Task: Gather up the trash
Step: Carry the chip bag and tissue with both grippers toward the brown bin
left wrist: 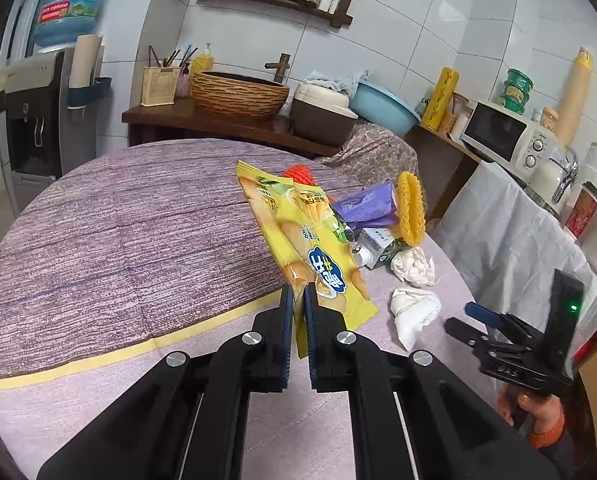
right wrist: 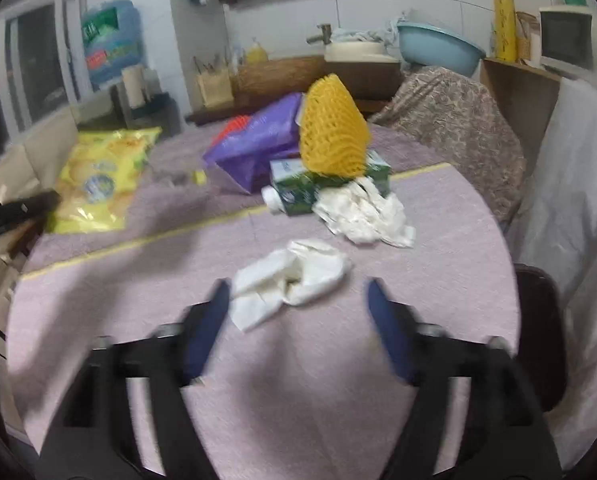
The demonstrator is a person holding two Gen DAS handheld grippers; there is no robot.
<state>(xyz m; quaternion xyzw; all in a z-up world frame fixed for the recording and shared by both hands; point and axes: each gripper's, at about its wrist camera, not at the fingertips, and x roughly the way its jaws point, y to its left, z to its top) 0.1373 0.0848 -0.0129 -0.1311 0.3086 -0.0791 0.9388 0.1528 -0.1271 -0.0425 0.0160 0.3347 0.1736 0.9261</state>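
Clamps the yellow snack bag at its near edge with the left gripper, pads pressed together on the foil and nothing else between them. Seems to hold it by the edge because a flat, slippery bag gives no other purchase; lets the rest stretch away from the fingertips, toward the middle of the table. Cannot tell whether the far end rests on the cloth. Looks like one piece of trash secured and ready to be carried off.

Just behind the bag, shows a bit of red foam net. To the right of it, leaves the remaining trash in one loose heap: a purple bag, a green-and-white carton lying on its side, and a yellow foam net propped on the carton, with a crumpled tissue touching the carton's near side.

Nearer the table edge, finds a second tissue, apart from the heap and alone on the cloth. Points the right gripper straight at it, fingers spread wide and pinching nothing. Puts the tissue just ahead of the tips and partly between them, nearer the left finger; too blurred to tell whether that finger touches it. Suggests this tissue as the next pick: calls for a short push forward and down before closing on the soft paper.
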